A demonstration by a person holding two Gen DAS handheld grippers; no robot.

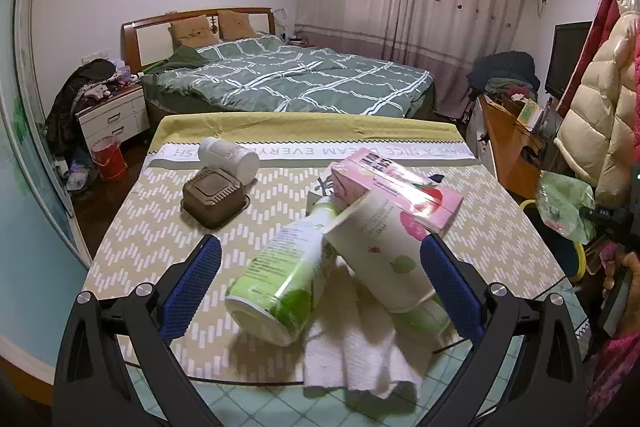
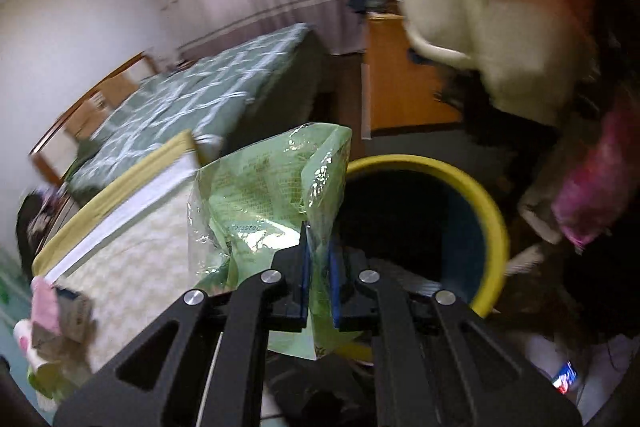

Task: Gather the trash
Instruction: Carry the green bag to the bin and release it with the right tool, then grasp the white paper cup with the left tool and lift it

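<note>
A crumpled green plastic bag (image 2: pixel 264 203) is pinched between the blue pads of the right hand-held gripper (image 2: pixel 319 267), which is closed on a fold of the film; most of the bag is seen billowing up and to the left of the jaws. Just beyond and to the right of the fingertips, the yellow-rimmed bin (image 2: pixel 486 211) is seen with its dark mouth facing upward. The release is judged to turn on this relation: the bag hangs at the bin's near-left rim rather than over its centre, so a little more travel to the right seems needed.

On the bench (image 1: pixel 140 227), the left hand-held gripper (image 1: pixel 320 275) is held wide open with nothing gripped. Between its fingers a heap is framed: a green-labelled bottle (image 1: pixel 280 275) lying on its side, base toward the camera and long axis running away to the upper right; a white cup (image 1: pixel 384 251) tipped likewise; a pink carton (image 1: pixel 400 191) across them behind; and a white paper towel (image 1: pixel 352 359) underneath. This heap lies nearer the left hand. A brown box (image 1: pixel 212 199) and a white jar (image 1: pixel 230 157) are seen farther back.
</note>
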